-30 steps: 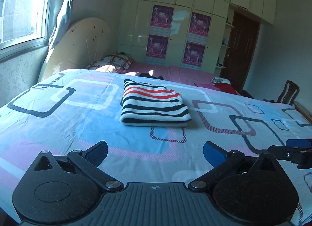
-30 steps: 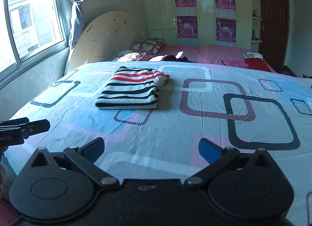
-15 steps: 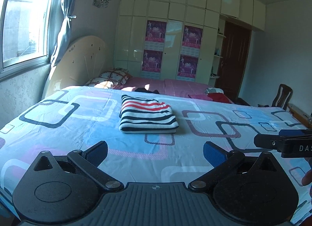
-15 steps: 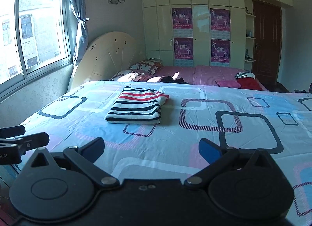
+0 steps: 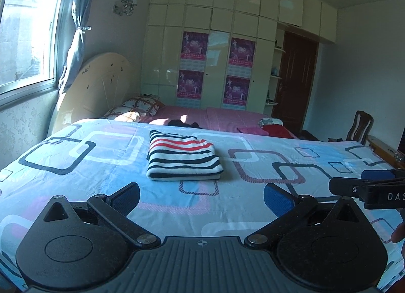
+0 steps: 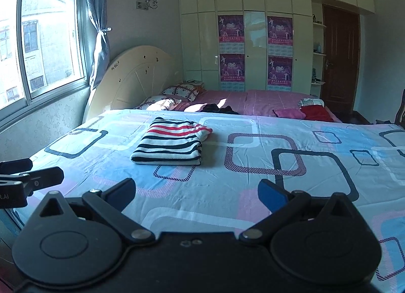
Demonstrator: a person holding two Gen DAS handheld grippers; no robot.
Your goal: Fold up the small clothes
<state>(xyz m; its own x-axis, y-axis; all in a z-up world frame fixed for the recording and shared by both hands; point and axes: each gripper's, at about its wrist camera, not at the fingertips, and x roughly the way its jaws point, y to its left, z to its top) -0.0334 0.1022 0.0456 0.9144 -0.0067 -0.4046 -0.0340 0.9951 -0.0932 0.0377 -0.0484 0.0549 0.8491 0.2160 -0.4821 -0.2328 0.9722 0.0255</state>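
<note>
Both grippers have drawn back and risen from the folded striped sweater (image 5: 182,158), which lies flat on the patterned bedsheet (image 5: 253,199). Left gripper (image 5: 201,198) and right gripper (image 6: 196,194) hang spread, empty, well apart from it; the left faces it more squarely.

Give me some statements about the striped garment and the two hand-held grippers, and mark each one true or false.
1. The striped garment lies folded on the patterned bedsheet. True.
2. The left hand-held gripper is shut on the garment. False: it is open and holds nothing.
3. The right hand-held gripper is open and apart from the garment. True.
4. The garment is plain blue. False: it has black, white and red stripes.
5. The garment hangs on the chair. False: it rests on the bed.
</note>
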